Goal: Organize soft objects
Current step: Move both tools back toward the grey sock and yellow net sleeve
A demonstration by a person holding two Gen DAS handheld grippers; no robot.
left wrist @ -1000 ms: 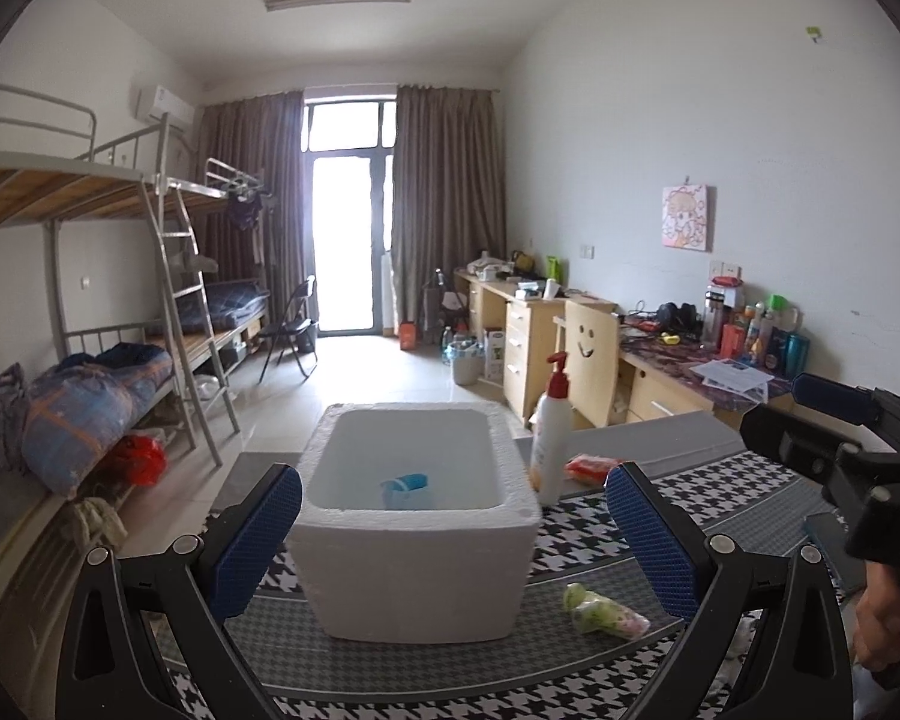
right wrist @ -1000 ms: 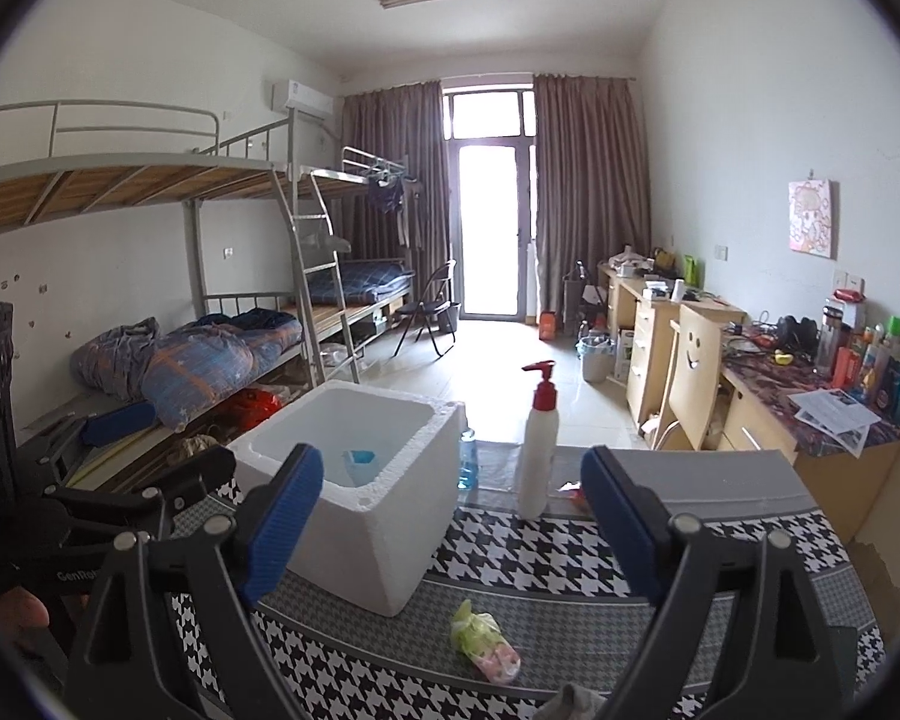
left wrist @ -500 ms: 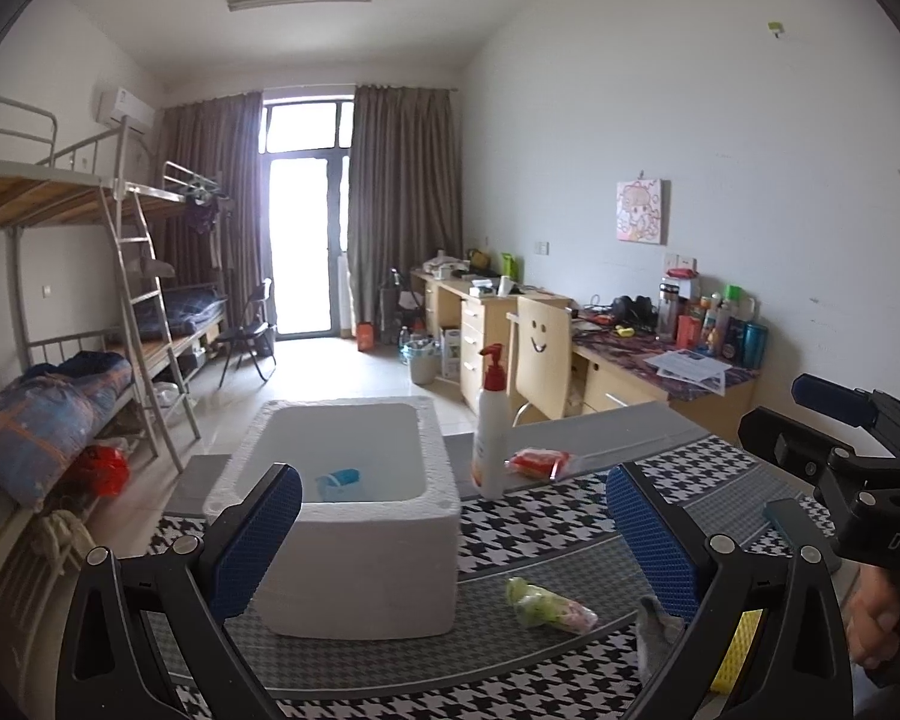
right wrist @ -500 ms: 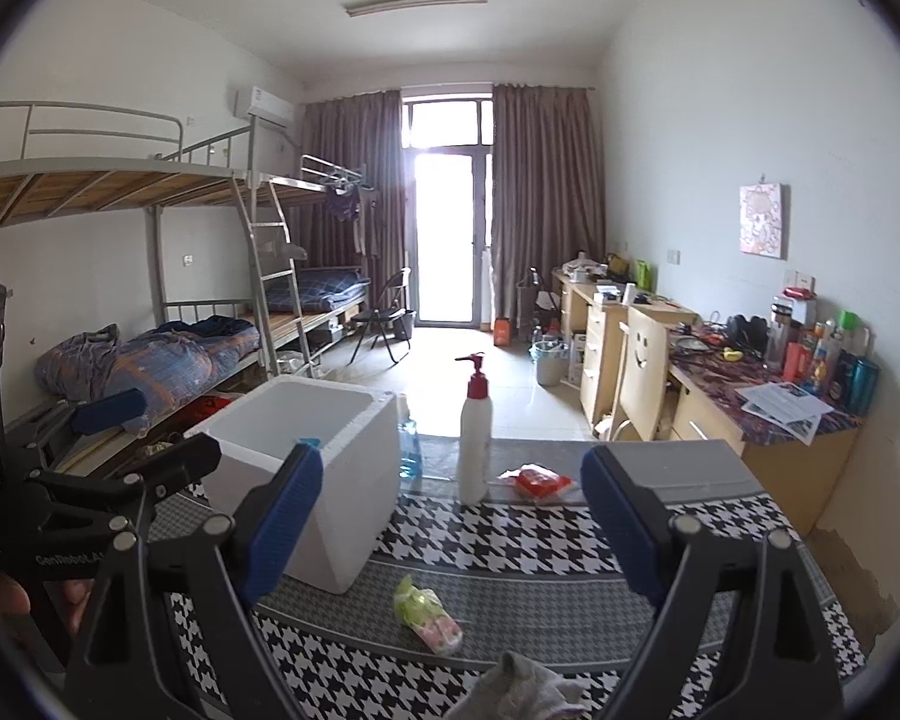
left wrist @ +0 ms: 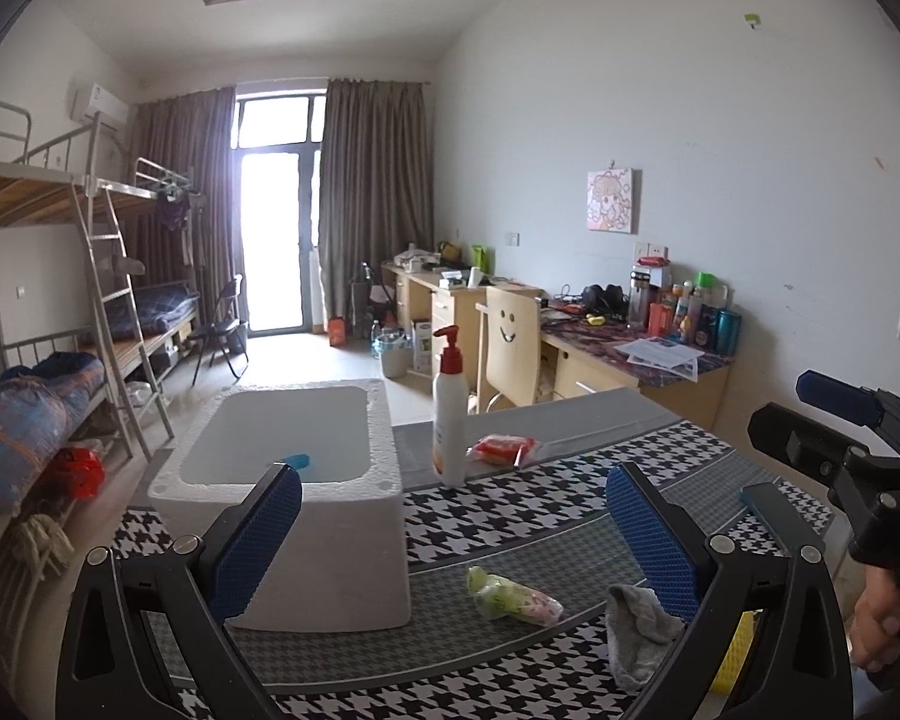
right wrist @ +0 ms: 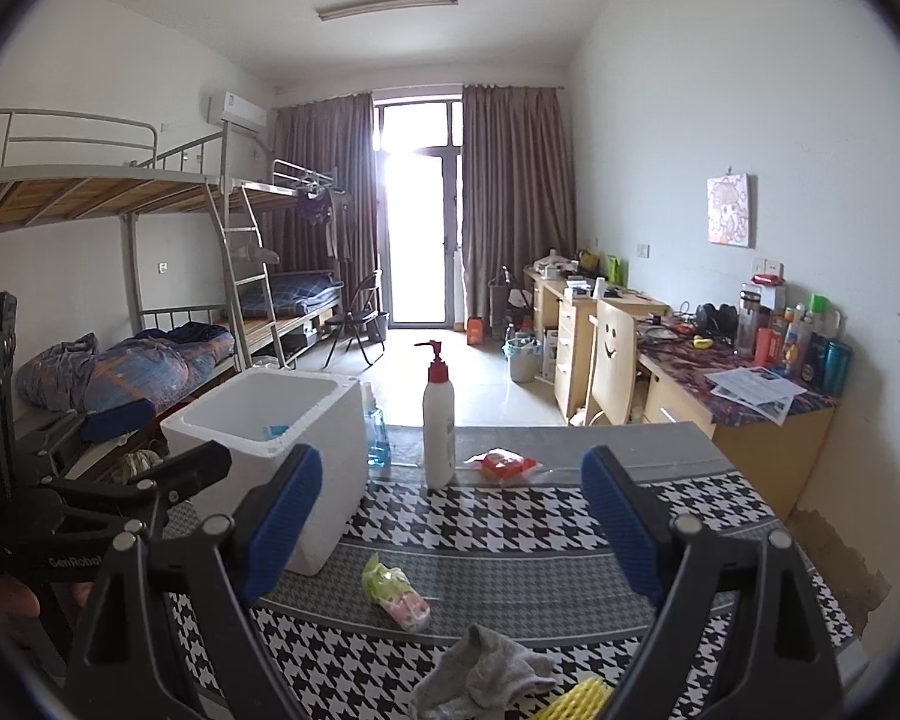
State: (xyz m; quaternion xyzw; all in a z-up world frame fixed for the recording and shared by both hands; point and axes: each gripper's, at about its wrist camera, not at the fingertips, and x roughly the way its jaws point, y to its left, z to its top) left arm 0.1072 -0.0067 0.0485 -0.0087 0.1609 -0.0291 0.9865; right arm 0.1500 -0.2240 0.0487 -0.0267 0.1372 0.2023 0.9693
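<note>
Now both views have swung right off the foam box (left wrist: 282,516) at 10 o'clock, bringing the grey cloth (right wrist: 486,675) (crumpled on the surface at 6 o'clock) into reach; left tool (left wrist: 450,546) and right tool (right wrist: 450,516) spread, empty, next pick probably.

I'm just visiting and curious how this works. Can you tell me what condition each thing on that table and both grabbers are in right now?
Left gripper: open, holding nothing.
Right gripper: open, holding nothing.
White foam box: lidless, upright, a blue item inside.
Pump bottle: upright, red pump on.
Grey cloth: crumpled, loose on the tablecloth.
Green and pink packet: lying flat, untouched.
Red packet: lying flat by the bottle.
Yellow foam net: lying at the table's near edge.
</note>
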